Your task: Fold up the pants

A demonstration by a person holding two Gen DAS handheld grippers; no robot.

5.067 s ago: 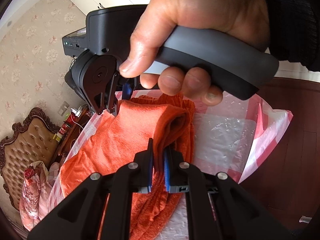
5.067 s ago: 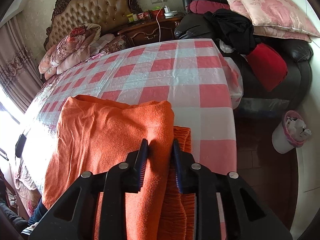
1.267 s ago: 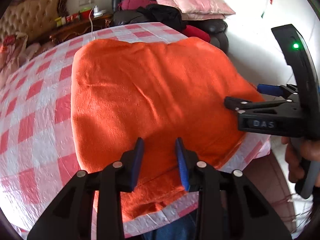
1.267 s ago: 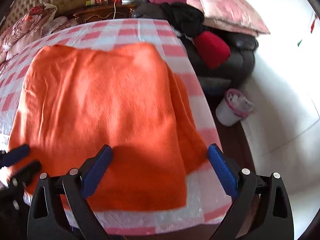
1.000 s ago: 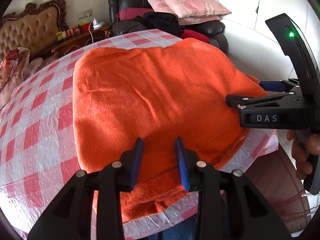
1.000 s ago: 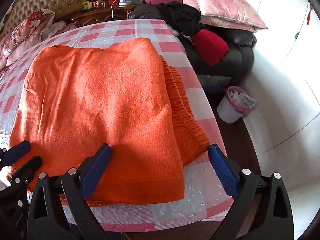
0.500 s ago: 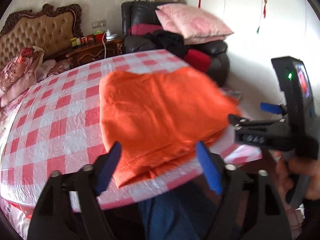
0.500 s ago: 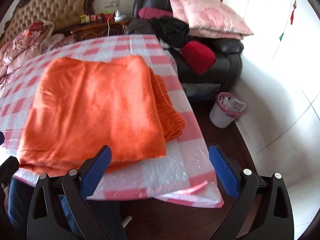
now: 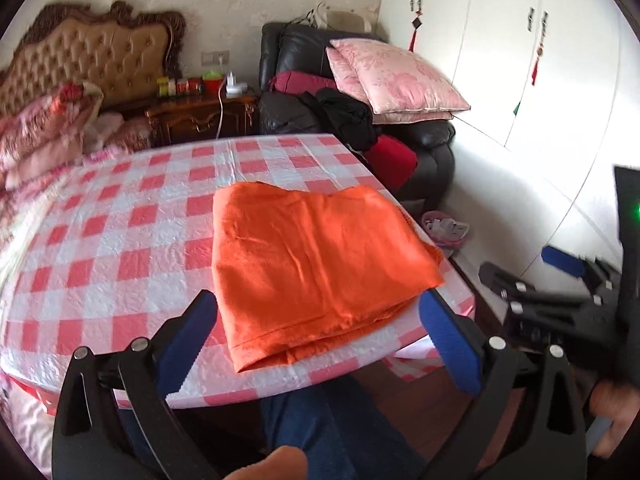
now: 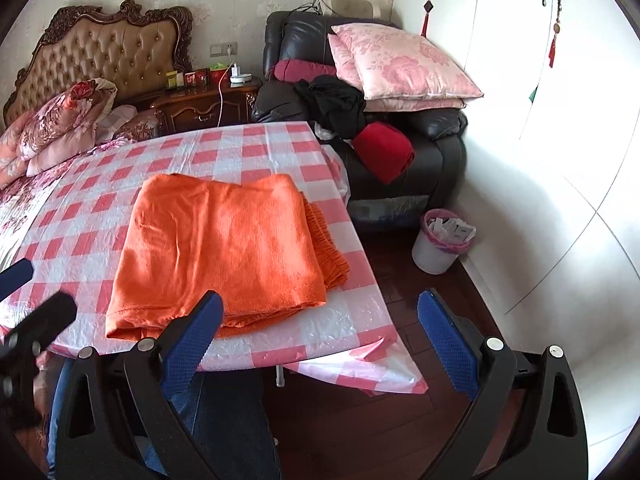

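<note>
Left wrist view: the orange pants [image 9: 316, 264] are folded into a flat rectangle on the tabletop [image 9: 120, 248] with the red and white checked cover, sitting toward its right edge and reaching close to the near edge. The left tongs [image 9: 320, 332] hang above the near edge with nothing between them, and the jaws are opening, already spread wide. The right tongs [image 9: 560, 280] poke in from the right, well off the tabletop edge, a bit blurred, with a hand [image 9: 612, 412] underneath them. Blue jeans legs [image 9: 328, 420] show below the near edge. Right wrist view: same pants [image 10: 224, 248], waistband side bunched along the right edge of the tabletop [image 10: 80, 216], near its near right corner. The right tongs [image 10: 320, 340] gape wide and empty, clear of the cloth. A small bin [image 10: 440, 244] stands on the floor beside the black sofa [image 10: 440, 152].
</note>
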